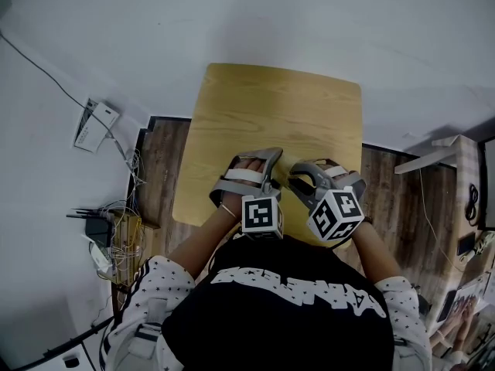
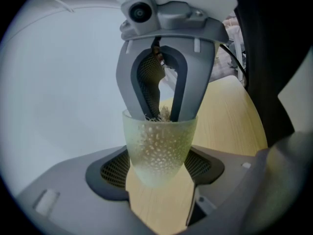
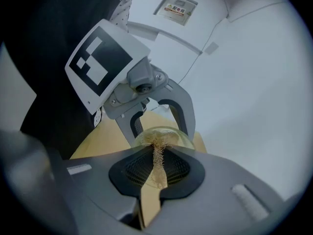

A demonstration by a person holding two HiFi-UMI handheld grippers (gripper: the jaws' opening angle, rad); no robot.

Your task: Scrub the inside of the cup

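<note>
A translucent pale-green cup [image 2: 159, 148] with raised dots sits between the pads of my left gripper [image 2: 159, 164], which is shut on it. My right gripper [image 3: 157, 169] is shut on a tan fibrous scrubbing strip [image 3: 159, 163]. Its jaws reach down into the cup's mouth [image 3: 164, 137], and the strip's frayed end [image 2: 161, 114] shows inside the rim. In the head view both grippers, left [image 1: 267, 168] and right [image 1: 305, 178], meet tip to tip above the near edge of the wooden table [image 1: 271, 107]. The cup itself is hidden between them there.
The small wooden table stands against a white wall. A router and a tangle of cables [image 1: 104, 234] lie on the floor at the left. A power adapter [image 1: 97, 122] hangs on the wall. At the right stands a shelf [image 1: 456, 157].
</note>
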